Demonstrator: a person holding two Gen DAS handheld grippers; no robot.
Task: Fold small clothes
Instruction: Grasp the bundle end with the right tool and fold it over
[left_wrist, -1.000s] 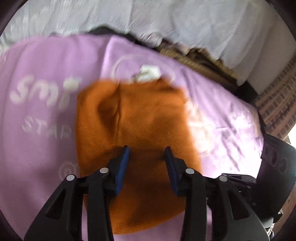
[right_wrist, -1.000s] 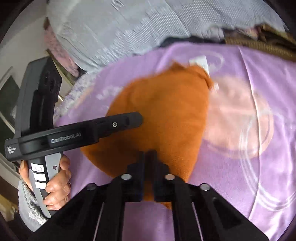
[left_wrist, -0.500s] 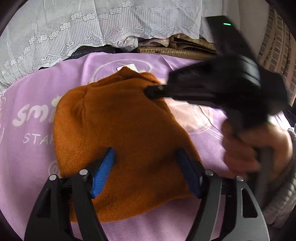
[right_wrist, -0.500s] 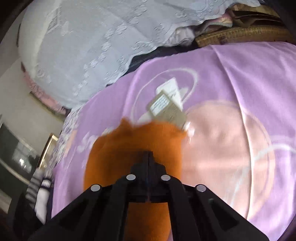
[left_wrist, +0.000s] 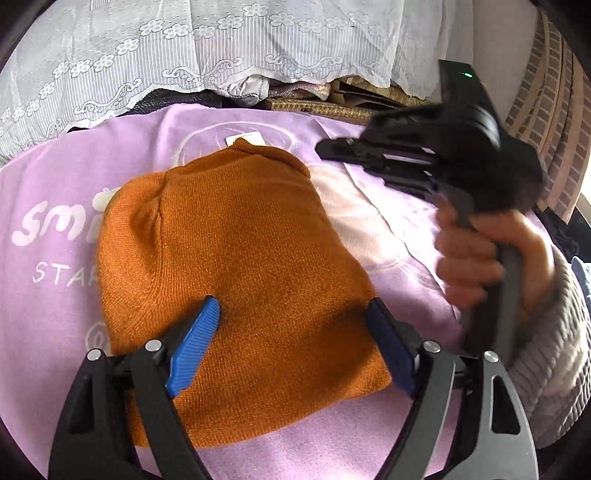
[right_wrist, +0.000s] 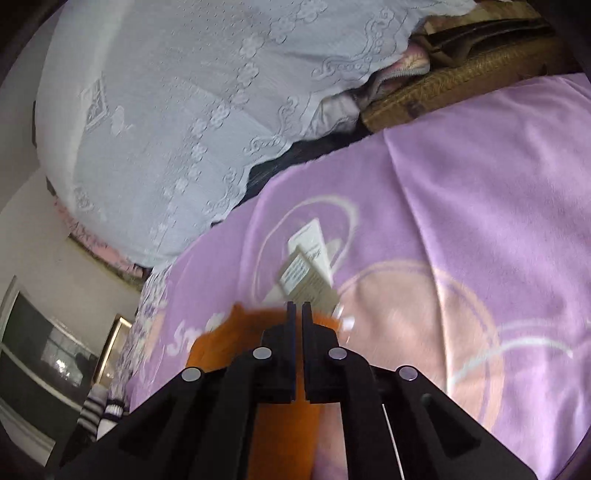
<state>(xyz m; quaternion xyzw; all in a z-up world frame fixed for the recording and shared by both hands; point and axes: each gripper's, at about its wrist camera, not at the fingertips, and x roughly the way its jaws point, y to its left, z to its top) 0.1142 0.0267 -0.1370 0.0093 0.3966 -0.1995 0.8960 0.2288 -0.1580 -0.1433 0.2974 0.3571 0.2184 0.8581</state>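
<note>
An orange knit hat lies flat on a lilac blanket, with white paper tags at its far tip. My left gripper hovers over the hat's near half. Its jaws are opening wide, the blue pads spread apart with the fabric under them and nothing pinched. My right gripper, blurred and held by a hand, is past the hat's far right corner. In the right wrist view that gripper shows a thin slit as its jaws start opening. Nothing is held, above the hat's tip and tags.
A white lace cloth drapes over piled things behind the blanket, beside a woven brown basket. A brick wall stands at the right. The blanket carries white lettering and circle prints. A grey knit sleeve is at the lower right.
The left jaws have spread much wider over the hat. The right gripper has drawn off the hat toward the right and far side, and a thin gap now shows between its fingers.
</note>
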